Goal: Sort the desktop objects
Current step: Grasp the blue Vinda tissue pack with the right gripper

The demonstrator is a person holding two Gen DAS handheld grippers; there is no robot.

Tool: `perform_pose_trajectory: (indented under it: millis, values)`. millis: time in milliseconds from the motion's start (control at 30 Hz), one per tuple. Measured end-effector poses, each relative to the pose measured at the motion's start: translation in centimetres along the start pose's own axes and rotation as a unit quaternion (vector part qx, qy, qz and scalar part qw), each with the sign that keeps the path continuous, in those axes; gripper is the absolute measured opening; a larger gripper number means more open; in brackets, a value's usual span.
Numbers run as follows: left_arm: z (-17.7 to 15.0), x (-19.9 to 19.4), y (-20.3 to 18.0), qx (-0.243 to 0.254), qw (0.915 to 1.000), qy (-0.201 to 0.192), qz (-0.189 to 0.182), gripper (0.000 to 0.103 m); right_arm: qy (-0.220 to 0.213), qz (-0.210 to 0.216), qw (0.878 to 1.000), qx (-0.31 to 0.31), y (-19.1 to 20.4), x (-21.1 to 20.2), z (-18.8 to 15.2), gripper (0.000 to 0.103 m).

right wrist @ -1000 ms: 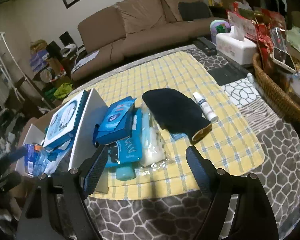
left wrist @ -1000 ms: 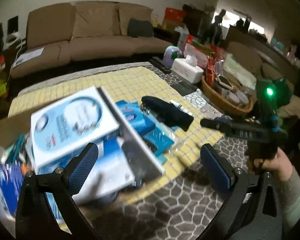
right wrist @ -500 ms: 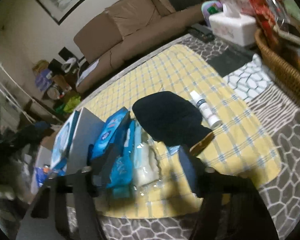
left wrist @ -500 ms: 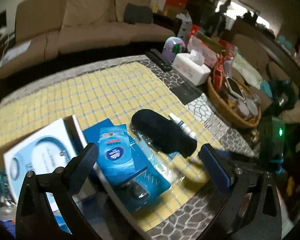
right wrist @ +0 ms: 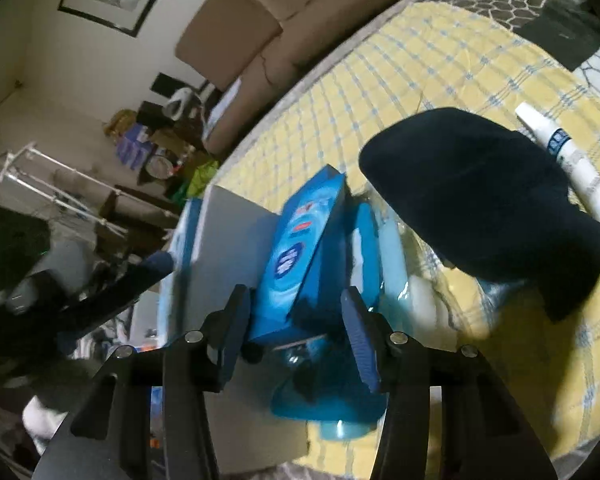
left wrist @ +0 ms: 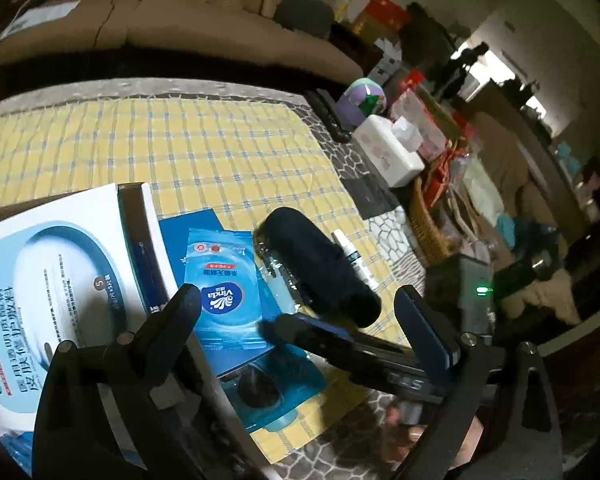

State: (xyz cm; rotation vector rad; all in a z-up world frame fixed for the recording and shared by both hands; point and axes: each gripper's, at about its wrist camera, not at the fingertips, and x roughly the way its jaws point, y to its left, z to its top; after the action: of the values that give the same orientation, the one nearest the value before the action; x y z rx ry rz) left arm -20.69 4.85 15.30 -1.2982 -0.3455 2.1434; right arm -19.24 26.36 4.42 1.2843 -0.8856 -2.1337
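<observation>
A blue Vinda wipes pack lies on a pile beside a white and blue box on the yellow checked cloth. A black pouch and a white tube lie to its right. My left gripper is open above the pile. My right gripper is open, its fingers on either side of the near end of the wipes pack; it also shows in the left wrist view. The black pouch and the tube lie to the right.
A clear bag with blue items lies under the wipes pack. A wicker basket, a white tissue box and a remote stand at the table's right. A brown sofa is behind.
My right gripper has moved in low to the left and now straddles the wipes pack. My left gripper has swung right, over the pile.
</observation>
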Motion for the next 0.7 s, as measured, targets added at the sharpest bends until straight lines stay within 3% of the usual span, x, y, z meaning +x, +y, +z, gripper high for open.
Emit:
perform_pose_trajectory:
  millis: [133,400,500,700]
  values:
    - [0.2,0.4,0.6,-0.015,0.9998,0.001,-0.016,0.096,0.012,0.002,1.0,0.007,0.0,1.3,0.1,0.05]
    - [0.4,0.8,1.4,-0.024,0.9995,0.003,-0.018,0.096,0.027,-0.041,0.999,0.008,-0.5,3.1,0.2,0.052]
    - [0.4,0.9,1.5,-0.026,0.9995,0.005,-0.019,0.096,0.027,-0.039,0.999,0.005,-0.4,3.4,0.3,0.053]
    - [0.0,0.6,1.7,-0.028,0.9993,0.004,-0.025,0.096,0.016,-0.044,0.998,-0.038,1.4,2.7,0.3,0.045]
